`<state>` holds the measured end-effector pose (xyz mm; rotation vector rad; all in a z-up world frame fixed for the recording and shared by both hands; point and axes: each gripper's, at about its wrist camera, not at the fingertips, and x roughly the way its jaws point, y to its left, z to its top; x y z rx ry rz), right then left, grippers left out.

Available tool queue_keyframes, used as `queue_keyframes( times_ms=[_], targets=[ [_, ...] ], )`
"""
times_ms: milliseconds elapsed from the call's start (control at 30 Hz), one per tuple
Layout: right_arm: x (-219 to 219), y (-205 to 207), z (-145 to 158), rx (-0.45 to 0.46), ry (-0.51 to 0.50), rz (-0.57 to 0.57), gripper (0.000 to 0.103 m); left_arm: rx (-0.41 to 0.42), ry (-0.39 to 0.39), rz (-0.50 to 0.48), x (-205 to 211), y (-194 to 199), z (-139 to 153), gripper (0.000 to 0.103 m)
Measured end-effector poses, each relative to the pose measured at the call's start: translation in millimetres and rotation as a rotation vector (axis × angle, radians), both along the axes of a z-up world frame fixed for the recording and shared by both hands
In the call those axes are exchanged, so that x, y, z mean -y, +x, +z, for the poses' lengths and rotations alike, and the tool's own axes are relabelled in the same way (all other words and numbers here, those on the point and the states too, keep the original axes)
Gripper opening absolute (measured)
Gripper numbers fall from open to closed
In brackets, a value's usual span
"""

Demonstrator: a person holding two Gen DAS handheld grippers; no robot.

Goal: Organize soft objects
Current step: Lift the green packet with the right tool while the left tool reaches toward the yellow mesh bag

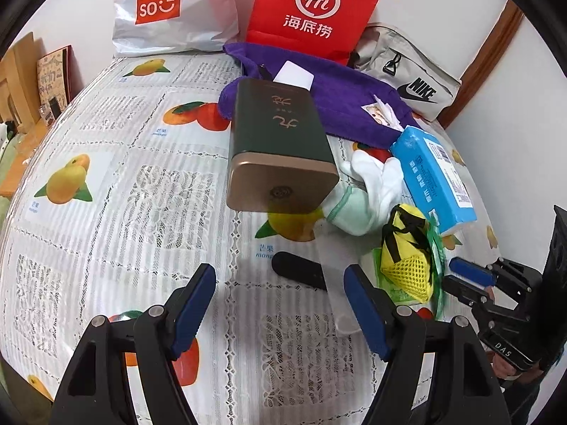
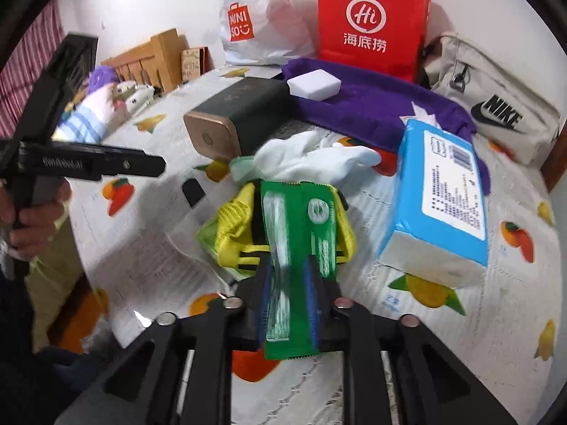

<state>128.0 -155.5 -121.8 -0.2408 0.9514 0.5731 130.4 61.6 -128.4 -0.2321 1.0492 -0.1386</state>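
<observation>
The table (image 1: 106, 163) wears a lace cloth printed with mangoes and persimmons. At its far edge, against the wall, stand a white Miniso bag (image 1: 166, 7) and a red Hi bag (image 1: 315, 10), with a grey Nike pouch (image 1: 407, 74) lying to their right. A purple towel (image 1: 336, 106) sprawls in front of the red bag, and a small white box (image 2: 313, 84) sits on it.

A dark green tin (image 1: 280, 141) with a gold end lies on its side, its far end over the towel's edge. To its right a blue tissue pack (image 1: 436, 173) rests at a slant, one corner touching the towel. White gloves (image 1: 368, 191) (one with a green cuff) lie crumpled between tin and tissue pack. Nearer, a yellow mesh bag (image 1: 407, 258) with black straps sits just in front of the gloves, and a small black object (image 1: 301, 271) lies flat on the cloth left of it.

The left gripper (image 1: 280, 308) hovers over the cloth, its blue pads spread wide with nothing between them. The right gripper (image 2: 290, 297) is pinching a green packet (image 2: 297, 248), which is creased between the pads and stretches forward over the mesh bag; whether it is lifted clear of the bag I cannot tell
</observation>
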Motion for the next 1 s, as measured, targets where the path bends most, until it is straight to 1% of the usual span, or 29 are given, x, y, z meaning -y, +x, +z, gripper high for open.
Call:
queue_keyframes(
  times_ms=[33,100,267,333,400,433,567,600,633,667,700,733,867,1000],
  targets=[
    [1,1,-1,0.004,-0.008,-0.007,0.037,-0.002,0.001,-0.001,0,0,-1,0.073],
    [4,3,-2,0.010,0.009,-0.022,0.046,-0.004,0.004,-0.004,0,-1,-2,0.073],
    [13,8,-10,-0.018,-0.003,-0.056,0.049,-0.003,0.005,-0.003,-2,-2,-1,0.073],
    [20,5,-12,-0.016,-0.018,-0.070,0.060,-0.006,0.005,0.001,-4,-1,-2,0.073],
    [26,3,-13,-0.013,-0.019,-0.080,0.067,-0.013,0.004,0.002,-3,0,-5,0.073],
    [29,2,-15,-0.022,-0.017,-0.081,0.069,-0.017,0.005,0.002,-2,1,-6,0.073],
    [31,4,-29,-0.051,-0.012,-0.089,0.069,-0.023,0.010,-0.016,4,0,-10,0.073],
    [31,5,-34,-0.063,-0.005,-0.087,0.067,-0.023,0.013,-0.021,6,-1,-10,0.073],
    [30,6,-40,-0.073,-0.006,-0.088,0.064,-0.024,0.018,-0.027,8,-3,-10,0.073],
    [30,5,-43,-0.063,-0.008,-0.091,0.061,-0.024,0.023,-0.031,9,-4,-11,0.073],
    [31,3,-43,-0.027,-0.010,-0.097,0.048,-0.024,0.027,-0.035,10,-5,-11,0.073],
    [32,2,-42,-0.013,-0.006,-0.102,0.043,-0.025,0.030,-0.036,11,-6,-12,0.073],
    [43,-1,-39,-0.026,0.062,-0.124,0.039,-0.028,0.032,-0.041,16,-6,-15,0.073],
    [55,-10,-36,-0.007,0.042,-0.170,0.039,-0.024,0.020,-0.063,26,-5,-17,0.073]
  ],
)
